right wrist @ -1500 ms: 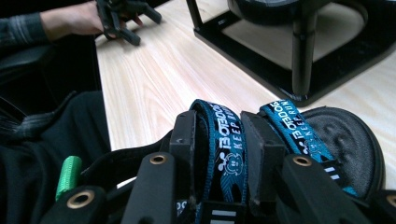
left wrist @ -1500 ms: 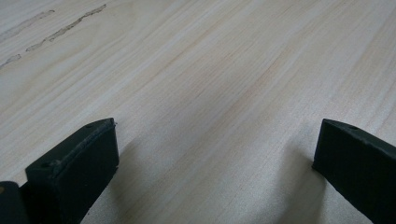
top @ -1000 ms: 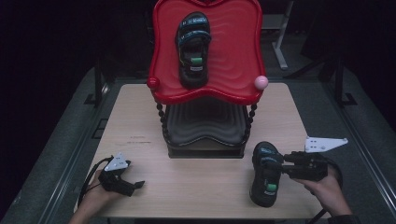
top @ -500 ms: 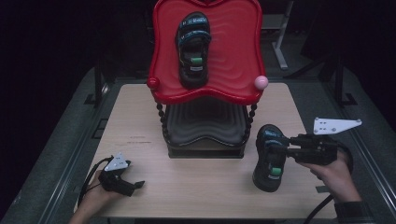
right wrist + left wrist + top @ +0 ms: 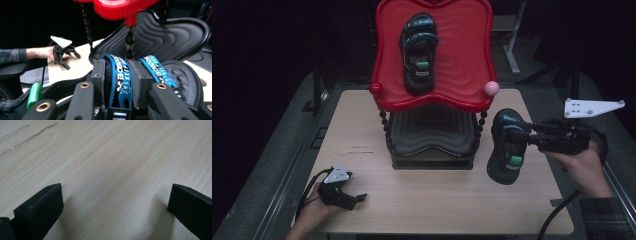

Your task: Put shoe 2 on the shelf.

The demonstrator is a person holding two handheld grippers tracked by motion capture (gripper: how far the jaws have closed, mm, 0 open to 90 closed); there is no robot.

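Dark room; pale wooden table (image 5: pixel 432 200); right gripper (image 5: pixel 524 134) holds sandal (image 5: pixel 507 147).

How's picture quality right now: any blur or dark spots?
High view: table lit, surroundings black. Right gripper view: blue strap between the jaws sharp, red tray overhead blurred. Left gripper view: wood grain clear, jaws casting soft shadows.

One sandal (image 5: pixel 419 47) lies on the stand's (image 5: pixel 432 150) upper tray (image 5: pixel 462 55). Right of the stand, another sandal (image 5: pixel 506 147) hangs above the table (image 5: pixel 437 200). The left gripper (image 5: pixel 343 192) rests front-left of the stand.
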